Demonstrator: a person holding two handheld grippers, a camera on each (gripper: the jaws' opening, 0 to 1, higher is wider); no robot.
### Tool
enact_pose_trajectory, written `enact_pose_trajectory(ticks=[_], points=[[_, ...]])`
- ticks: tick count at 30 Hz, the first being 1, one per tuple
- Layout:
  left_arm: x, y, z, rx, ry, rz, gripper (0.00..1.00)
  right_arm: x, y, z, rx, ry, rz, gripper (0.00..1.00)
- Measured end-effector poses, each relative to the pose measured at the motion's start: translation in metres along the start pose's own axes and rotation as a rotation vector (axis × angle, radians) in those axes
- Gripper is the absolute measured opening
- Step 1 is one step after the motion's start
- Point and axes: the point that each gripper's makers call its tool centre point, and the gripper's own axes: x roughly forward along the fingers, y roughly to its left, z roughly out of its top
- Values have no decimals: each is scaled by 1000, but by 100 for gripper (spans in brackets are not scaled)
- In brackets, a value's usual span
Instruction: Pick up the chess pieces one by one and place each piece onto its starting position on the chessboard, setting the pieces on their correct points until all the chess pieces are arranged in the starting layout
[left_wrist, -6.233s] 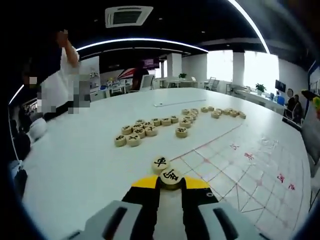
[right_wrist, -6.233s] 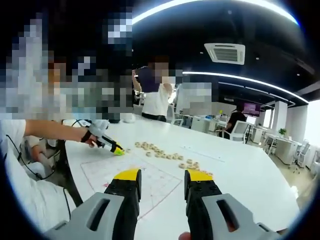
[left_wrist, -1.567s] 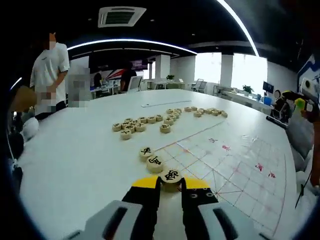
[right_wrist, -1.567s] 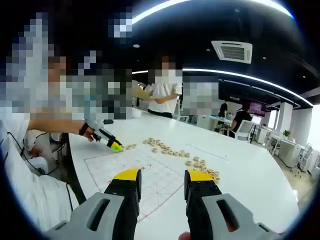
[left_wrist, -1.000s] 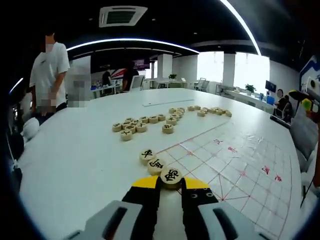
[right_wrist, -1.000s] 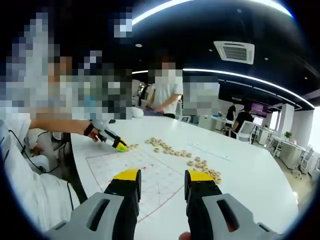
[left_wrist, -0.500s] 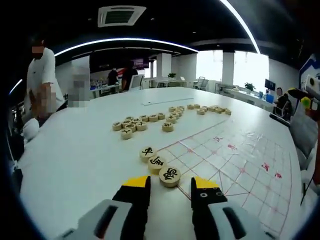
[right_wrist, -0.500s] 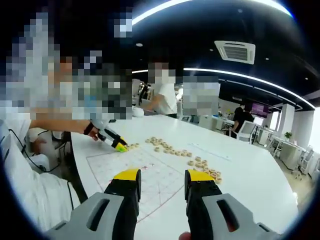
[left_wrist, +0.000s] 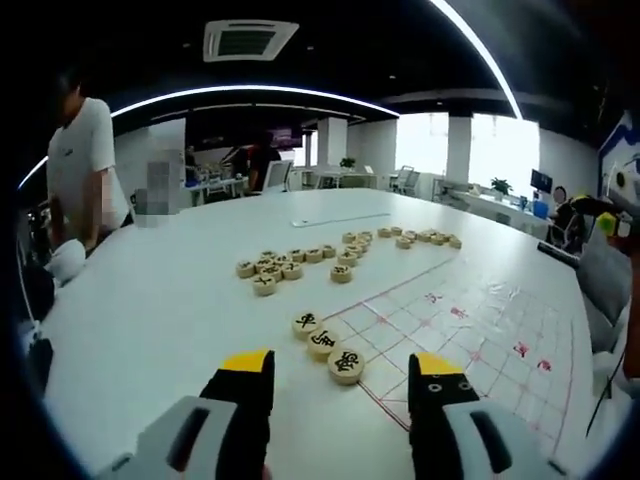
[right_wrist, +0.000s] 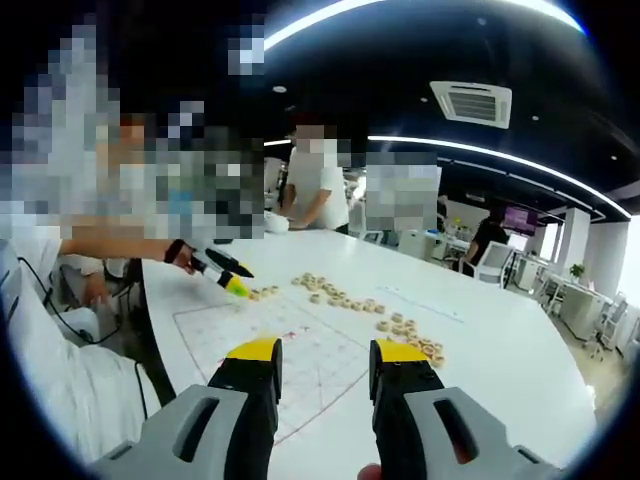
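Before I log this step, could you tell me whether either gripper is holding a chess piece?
Neither: the left gripper is open behind the nearest piece, and the right gripper is open, empty.

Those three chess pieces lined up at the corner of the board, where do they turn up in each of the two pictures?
Left gripper view: the three pieces sit low at centre, just ahead of the left gripper, on the chessboard's near edge.
Right gripper view: small, left of centre, beside the left gripper's yellow tip.
Shared landmark: the loose pieces on the white table.
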Motion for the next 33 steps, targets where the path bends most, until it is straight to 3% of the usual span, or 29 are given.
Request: enact_pose_trajectory(ticks=[10, 17, 28, 33], points=[[4, 18, 15, -13, -31, 38, 54, 1, 1, 0, -4, 2, 4, 36], [15, 43, 29, -3, -46, 95, 53, 2, 1, -1, -3, 5, 4, 36], [46, 68, 30, -2, -26, 158, 46, 6, 0, -3, 0, 12, 4, 36], [66, 88, 30, -18, -20, 203, 44, 7, 0, -3, -4, 11, 5, 36]])
